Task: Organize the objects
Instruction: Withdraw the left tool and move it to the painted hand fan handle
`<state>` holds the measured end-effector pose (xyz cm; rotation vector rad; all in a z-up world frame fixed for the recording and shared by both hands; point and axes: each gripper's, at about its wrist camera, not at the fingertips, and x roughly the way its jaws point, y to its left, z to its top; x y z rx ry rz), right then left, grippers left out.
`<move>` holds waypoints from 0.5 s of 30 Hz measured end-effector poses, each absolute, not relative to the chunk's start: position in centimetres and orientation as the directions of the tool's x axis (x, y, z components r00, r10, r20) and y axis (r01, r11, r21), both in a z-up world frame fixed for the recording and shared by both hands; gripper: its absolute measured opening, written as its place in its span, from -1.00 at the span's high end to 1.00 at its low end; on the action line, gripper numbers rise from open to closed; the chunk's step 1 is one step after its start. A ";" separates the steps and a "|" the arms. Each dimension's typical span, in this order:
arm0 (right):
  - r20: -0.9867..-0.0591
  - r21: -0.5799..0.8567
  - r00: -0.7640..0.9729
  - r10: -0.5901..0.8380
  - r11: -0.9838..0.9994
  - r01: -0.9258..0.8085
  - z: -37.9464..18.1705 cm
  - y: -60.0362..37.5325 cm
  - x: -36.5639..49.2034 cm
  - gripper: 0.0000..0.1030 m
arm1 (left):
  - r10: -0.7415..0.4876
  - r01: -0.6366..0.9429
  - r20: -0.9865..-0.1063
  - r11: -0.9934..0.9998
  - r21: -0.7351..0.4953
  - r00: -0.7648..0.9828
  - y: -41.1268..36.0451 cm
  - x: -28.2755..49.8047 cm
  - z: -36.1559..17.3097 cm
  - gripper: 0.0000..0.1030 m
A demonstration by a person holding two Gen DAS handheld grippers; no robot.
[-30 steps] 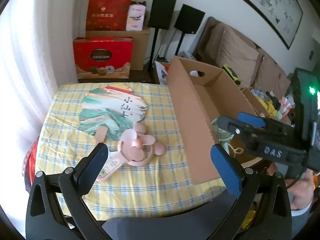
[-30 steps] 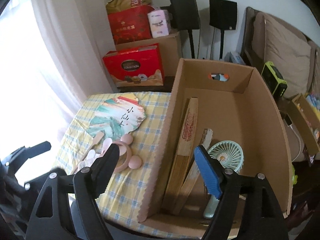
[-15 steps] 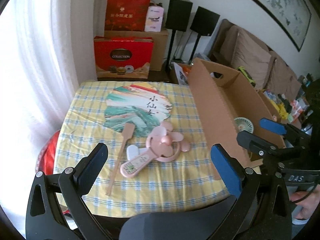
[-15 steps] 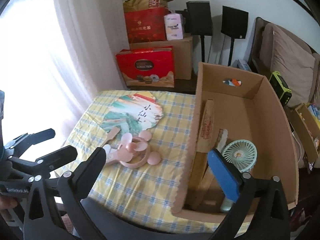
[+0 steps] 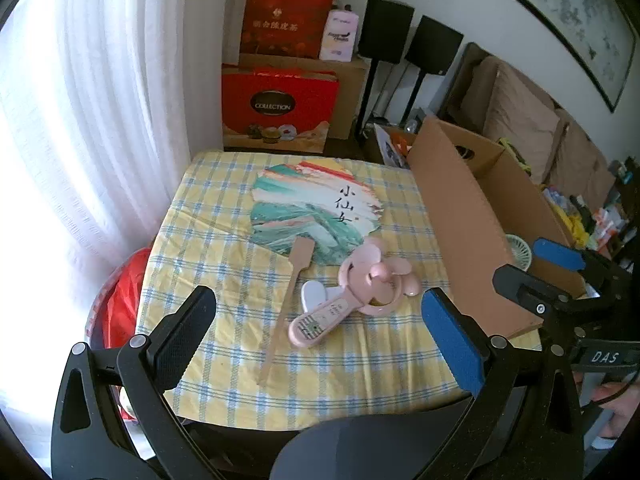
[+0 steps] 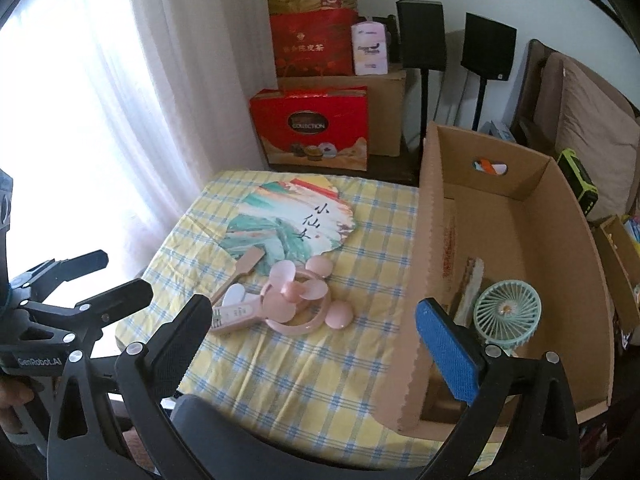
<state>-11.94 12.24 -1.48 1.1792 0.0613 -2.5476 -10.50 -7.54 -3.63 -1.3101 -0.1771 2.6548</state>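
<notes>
Both hand-held grippers, left (image 5: pixel 316 344) and right (image 6: pixel 314 344), hung wide apart and empty above the table (image 6: pixel 320 380); pink fan (image 6: pixel 288 300) and paper fan (image 6: pixel 288 224) lay there, likely awaiting the cardboard box (image 6: pixel 568 248).
</notes>
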 end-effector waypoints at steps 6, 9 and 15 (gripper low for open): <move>-0.755 0.088 -0.590 -0.287 -0.936 0.342 -2.2 10.7 -12.5 -0.99 | 0.180 -0.090 -0.790 -0.983 -0.157 -0.586 -9.3 -10.8 -5.4 -0.99; -0.759 0.093 -0.582 -0.292 -0.933 0.347 -2.6 10.3 -13.0 -0.99 | 0.170 -0.078 -0.803 -0.985 -0.153 -0.571 -10.4 -10.9 -7.0 -0.99; -0.766 0.137 -0.551 -0.333 -0.920 0.366 -3.4 8.9 -14.0 -0.99 | 0.143 -0.056 -0.842 -0.990 -0.133 -0.521 -12.1 -10.7 -10.7 -0.98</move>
